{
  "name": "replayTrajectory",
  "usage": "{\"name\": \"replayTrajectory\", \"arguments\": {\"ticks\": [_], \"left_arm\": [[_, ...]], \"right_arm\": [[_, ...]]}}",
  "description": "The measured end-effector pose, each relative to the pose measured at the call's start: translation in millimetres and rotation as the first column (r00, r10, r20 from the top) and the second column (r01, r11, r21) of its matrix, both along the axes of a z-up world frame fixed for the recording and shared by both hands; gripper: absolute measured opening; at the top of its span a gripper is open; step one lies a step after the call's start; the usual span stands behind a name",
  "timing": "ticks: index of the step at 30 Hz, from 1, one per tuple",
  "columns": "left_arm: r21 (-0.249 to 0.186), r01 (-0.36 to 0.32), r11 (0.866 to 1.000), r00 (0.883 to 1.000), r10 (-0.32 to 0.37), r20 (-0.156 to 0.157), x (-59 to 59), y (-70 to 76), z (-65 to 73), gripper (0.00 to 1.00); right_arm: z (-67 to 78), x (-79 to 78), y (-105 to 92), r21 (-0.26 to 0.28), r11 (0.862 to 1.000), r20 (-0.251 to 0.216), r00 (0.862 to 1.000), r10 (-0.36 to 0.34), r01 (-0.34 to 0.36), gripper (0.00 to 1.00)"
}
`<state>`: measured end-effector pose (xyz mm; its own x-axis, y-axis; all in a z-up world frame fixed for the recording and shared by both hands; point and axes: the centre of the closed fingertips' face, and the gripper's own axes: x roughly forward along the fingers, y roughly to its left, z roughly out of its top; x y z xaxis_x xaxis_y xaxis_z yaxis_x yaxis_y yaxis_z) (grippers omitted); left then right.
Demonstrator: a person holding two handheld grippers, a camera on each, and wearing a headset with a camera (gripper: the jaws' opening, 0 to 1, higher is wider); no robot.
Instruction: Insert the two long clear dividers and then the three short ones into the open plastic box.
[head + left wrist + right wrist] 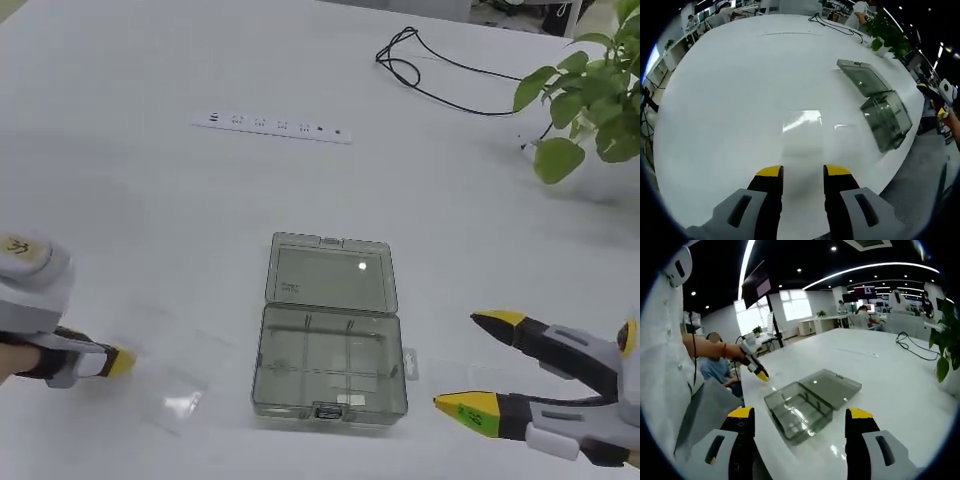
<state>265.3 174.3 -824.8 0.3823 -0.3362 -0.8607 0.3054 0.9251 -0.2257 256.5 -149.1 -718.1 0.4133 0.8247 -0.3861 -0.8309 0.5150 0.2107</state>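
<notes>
A clear divider (182, 402) to be lifted
The left gripper (118, 363), fingers slightly parted and empty, is pointed at the divider, which lies flat on the desk (150, 200) left of the open plastic box (300, 408). One edge should be pinched squarely, lest it slide. The right gripper (475, 362) is held wide open.

An open-plan office — long white desks (890, 360), seated people (863, 316), ceiling light strips (865, 267) and a power strip (272, 127).

left gripper (804, 171): grey-white body | right gripper (475, 362): grey-white body | fingers (545, 345): black, yellow tips | clothing (660, 365): white
</notes>
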Motion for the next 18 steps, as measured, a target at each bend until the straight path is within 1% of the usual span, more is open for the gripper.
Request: {"name": "replayTrajectory", "arguments": {"ticks": [4, 6, 7, 9, 10, 11, 13, 14, 15, 16, 17, 18], "left_arm": [[-0.058, -0.017, 0.998, 0.999, 0.019, 0.034, 1.2, -7.9, 12.8, 0.30], [-0.098, -0.025, 0.995, 0.998, 0.031, 0.060, 2.8, -14.8, 22.3, 0.30], [-0.128, -0.030, 0.991, 0.996, 0.040, 0.075, 3.8, -20.2, 28.5, 0.30], [-0.162, -0.029, 0.986, 0.994, 0.046, 0.103, 6.0, -27.2, 37.0, 0.30], [-0.187, -0.032, 0.982, 0.992, 0.054, 0.115, 6.6, -32.2, 42.1, 0.30], [-0.206, -0.036, 0.978, 0.991, 0.061, 0.117, 6.5, -35.6, 45.4, 0.30], [-0.247, -0.026, 0.969, 0.986, 0.065, 0.151, 9.1, -45.1, 55.6, 0.30], [-0.275, -0.029, 0.961, 0.985, 0.075, 0.157, 9.0, -51.7, 61.4, 0.30], [-0.287, -0.022, 0.958, 0.983, 0.072, 0.166, 9.0, -55.9, 65.2, 0.30], [-0.307, 0.003, 0.952, 0.979, 0.060, 0.194, 10.1, -63.7, 71.5, 0.30], [-0.320, 0.008, 0.947, 0.977, 0.060, 0.203, 10.0, -68.3, 75.4, 0.30], [-0.332, 0.009, 0.943, 0.977, 0.062, 0.204, 9.3, -72.4, 78.1, 0.30]], "right_arm": [[12.7, 3.2, 10.1, 0.029, 1.000, 0.009, 1.000, 0.002, -0.003, 0.72], [20.3, 5.5, 15.9, 0.048, 0.999, 0.013, 1.000, 0.001, -0.002, 0.71], [25.3, 6.9, 20.1, 0.056, 0.998, 0.017, 1.000, 0.001, -0.002, 0.70], [32.3, 8.3, 25.9, 0.068, 0.998, 0.022, 1.000, 0.000, -0.001, 0.68], [38.3, 9.4, 30.2, 0.079, 0.997, 0.029, 1.000, -0.001, -0.001, 0.67], [43.2, 10.5, 33.5, 0.091, 0.996, 0.036, 0.999, -0.005, 0.002, 0.66], [53.6, 12.1, 41.1, 0.111, 0.994, 0.045, 0.999, -0.013, 0.008, 0.64], [59.1, 13.1, 45.3, 0.117, 0.993, 0.049, 0.999, -0.019, 0.014, 0.63], [62.7, 14.1, 47.7, 0.125, 0.992, 0.052, 0.998, -0.023, 0.016, 0.61], [68.2, 14.7, 52.0, 0.140, 0.990, 0.056, 0.998, -0.028, 0.020, 0.59], [71.2, 14.8, 54.8, 0.144, 0.989, 0.058, 0.998, -0.031, 0.022, 0.58], [73.6, 14.7, 57.8, 0.146, 0.989, 0.061, 0.998, -0.033, 0.023, 0.58]]}}
